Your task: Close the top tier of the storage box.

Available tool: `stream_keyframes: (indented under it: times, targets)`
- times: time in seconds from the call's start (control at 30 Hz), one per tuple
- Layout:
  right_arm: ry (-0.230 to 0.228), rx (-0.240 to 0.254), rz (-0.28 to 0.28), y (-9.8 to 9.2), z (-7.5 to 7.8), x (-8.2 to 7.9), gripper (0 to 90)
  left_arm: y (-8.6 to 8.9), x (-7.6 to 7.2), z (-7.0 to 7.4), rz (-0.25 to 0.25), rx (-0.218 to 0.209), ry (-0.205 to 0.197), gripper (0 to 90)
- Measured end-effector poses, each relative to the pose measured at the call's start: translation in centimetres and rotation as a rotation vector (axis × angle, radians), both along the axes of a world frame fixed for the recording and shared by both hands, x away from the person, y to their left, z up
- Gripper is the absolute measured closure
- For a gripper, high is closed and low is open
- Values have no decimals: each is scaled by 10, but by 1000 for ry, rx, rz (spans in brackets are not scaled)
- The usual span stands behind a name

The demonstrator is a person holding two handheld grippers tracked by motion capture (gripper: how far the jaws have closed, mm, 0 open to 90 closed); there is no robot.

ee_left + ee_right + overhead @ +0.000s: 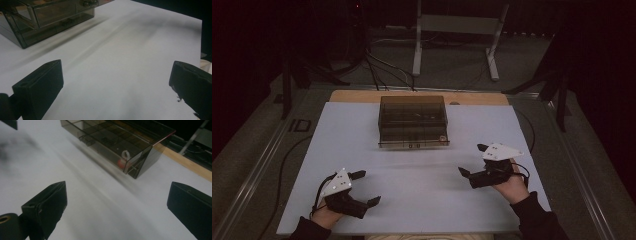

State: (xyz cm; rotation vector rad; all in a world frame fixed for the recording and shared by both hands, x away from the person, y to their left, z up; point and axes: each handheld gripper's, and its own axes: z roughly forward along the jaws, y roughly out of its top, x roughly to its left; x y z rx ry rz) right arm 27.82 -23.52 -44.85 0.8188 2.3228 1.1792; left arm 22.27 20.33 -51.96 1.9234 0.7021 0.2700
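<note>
High view: smoked transparent drawer box [413,121] stands at 12 o'clock on the white tabletop [422,175], near its far edge, front facing the person. Left gripper [365,188] at 7 o'clock, jaws spread wide, nothing between them. Right gripper [473,160] at 4 o'clock, jaws likewise parted and empty. Both lie well apart from the box.

Left gripper view: left gripper [116,80] released, its two black jaws wide apart over bare tabletop [120,55]. Drawer box [47,17] at 11 o'clock, drawers shut, small knobs on their fronts.

Right gripper view: right gripper [116,200] released, jaws wide apart over tabletop [82,202]. Drawer box [117,142] at 12 o'clock; a small red and white item [123,160] shows through its near corner.
</note>
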Motion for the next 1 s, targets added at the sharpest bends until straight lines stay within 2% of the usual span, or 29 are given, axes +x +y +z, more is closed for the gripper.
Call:
stream_keyframes:
  times: [0.2,0.47,1.0]
  targets:
    - [-17,-2,-15,11,5,5,33,0,0,0,1,-4,-1,0]
    - [-38,3,-2,29,14,9,33,0,0,0,-1,-1,-1,0]
    - [-84,18,-18,68,21,17,33,0,0,0,-2,-6,-3,0]
